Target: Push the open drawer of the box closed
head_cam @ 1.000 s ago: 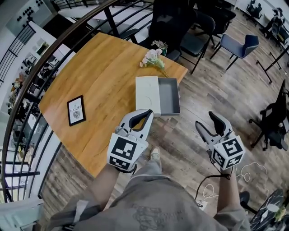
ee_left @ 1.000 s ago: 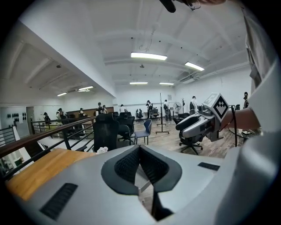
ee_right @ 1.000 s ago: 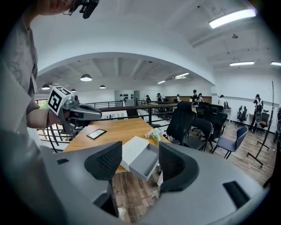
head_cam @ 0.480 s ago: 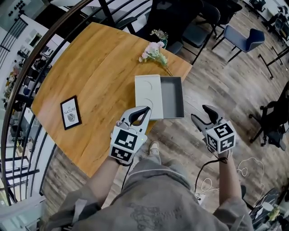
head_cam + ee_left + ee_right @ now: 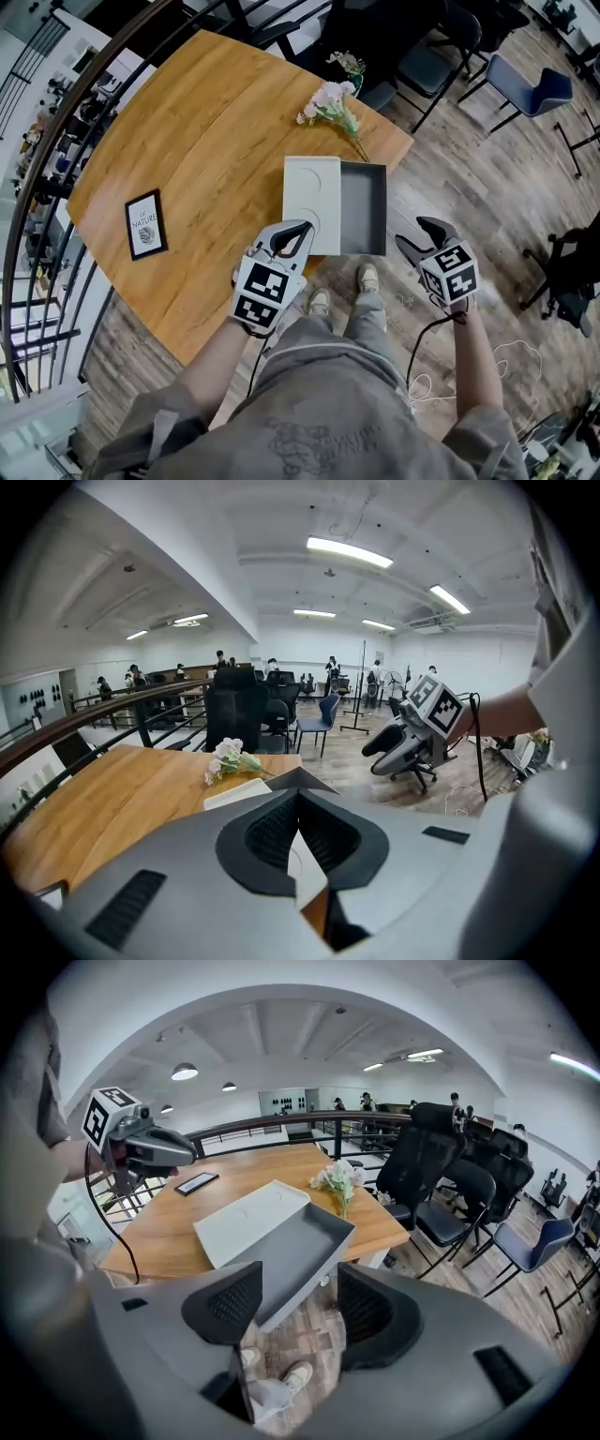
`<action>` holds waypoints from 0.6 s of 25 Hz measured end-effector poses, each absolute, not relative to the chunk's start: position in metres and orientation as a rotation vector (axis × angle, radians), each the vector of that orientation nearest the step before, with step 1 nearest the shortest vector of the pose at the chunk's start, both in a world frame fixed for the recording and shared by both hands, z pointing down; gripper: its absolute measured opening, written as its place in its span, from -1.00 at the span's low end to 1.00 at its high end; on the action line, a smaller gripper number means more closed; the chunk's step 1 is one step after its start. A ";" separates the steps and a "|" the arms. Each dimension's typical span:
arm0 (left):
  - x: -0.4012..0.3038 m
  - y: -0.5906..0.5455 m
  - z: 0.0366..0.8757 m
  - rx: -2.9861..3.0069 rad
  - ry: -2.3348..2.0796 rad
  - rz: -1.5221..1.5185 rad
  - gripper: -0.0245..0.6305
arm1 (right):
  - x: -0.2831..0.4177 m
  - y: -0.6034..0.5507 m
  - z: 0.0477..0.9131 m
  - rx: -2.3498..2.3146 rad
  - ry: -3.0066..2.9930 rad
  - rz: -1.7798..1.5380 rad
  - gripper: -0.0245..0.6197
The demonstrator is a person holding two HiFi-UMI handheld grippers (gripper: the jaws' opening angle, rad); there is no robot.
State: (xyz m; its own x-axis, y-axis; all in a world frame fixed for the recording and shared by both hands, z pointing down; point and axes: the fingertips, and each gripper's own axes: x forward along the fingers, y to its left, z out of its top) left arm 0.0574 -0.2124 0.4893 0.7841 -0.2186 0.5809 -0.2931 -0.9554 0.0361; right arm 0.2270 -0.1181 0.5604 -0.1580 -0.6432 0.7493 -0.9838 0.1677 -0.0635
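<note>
Right gripper [image 5: 410, 232] hangs wide and empty near the open drawer [image 5: 364, 208], likely so it can push. It sticks out of the box [image 5: 311, 202], past the table [image 5: 206, 131] edge. Left gripper [image 5: 305, 228], pinched together, sits by the box.

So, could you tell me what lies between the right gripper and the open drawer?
Nothing but air: in the right gripper view, the right gripper faces the drawer, with floor and a shoe below.

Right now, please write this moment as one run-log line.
drawer: open; left gripper: shut; right gripper: open, empty, near drawer; push: not started
</note>
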 end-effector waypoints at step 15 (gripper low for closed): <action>0.078 -0.222 0.535 2.616 -0.691 1.076 -0.87 | 0.246 -0.145 0.639 1.081 -1.935 0.695 -0.19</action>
